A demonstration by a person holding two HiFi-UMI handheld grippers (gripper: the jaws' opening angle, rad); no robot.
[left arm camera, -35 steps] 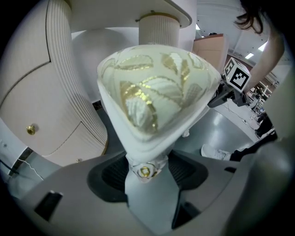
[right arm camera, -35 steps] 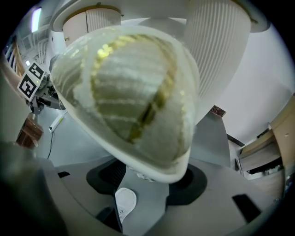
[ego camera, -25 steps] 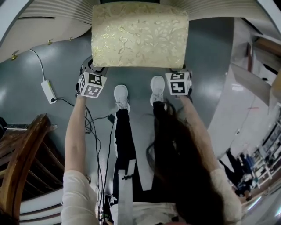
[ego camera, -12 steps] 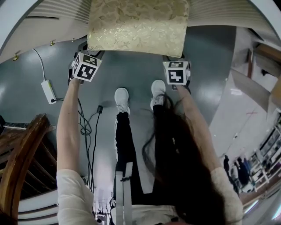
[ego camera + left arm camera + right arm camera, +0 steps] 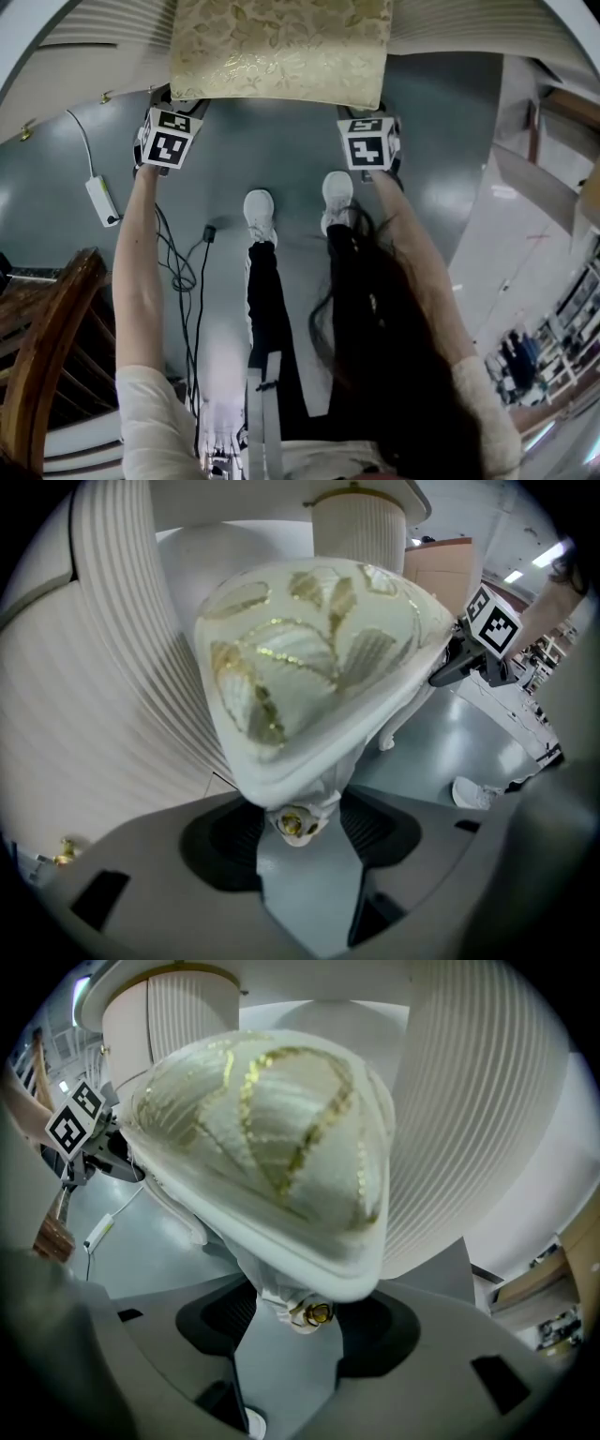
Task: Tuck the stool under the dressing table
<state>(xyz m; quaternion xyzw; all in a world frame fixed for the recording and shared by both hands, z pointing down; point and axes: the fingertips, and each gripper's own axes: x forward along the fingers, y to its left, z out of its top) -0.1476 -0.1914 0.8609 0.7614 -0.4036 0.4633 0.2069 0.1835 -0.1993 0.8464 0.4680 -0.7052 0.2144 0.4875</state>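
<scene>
— Left gripper view: left gripper (image 5: 300, 827) clamped on the stool (image 5: 309, 658), fingers (image 5: 225, 846) pinching a near corner leg just under the seat, right at a small gold stud (image 5: 292, 820).
— Same at the stool's other near corner?
— Yes. Right gripper view: right gripper (image 5: 300, 1321) pinching the leg top there, fingers (image 5: 384, 1335) snug against it, another gold stud (image 5: 319, 1312) showing between them.
— Whereabouts of the stool itself?
— Head view: straight ahead of the person, cream seat patterned with gold leaves, far edge cut off by the frame. Flanked on both sides by the fluted white panels of the dressing table (image 5: 103, 33). Lifted or standing on the grey floor (image 5: 281, 141): impossible to tell.
— Anything else around the stool?
— Two white shoes (image 5: 259, 211) near its front edge, on the person's side. A white power strip (image 5: 97, 199) with its cable well off to the stool's left. A dark wooden chair (image 5: 47, 337) well apart from the stool, back beside the person on that same left side.
</scene>
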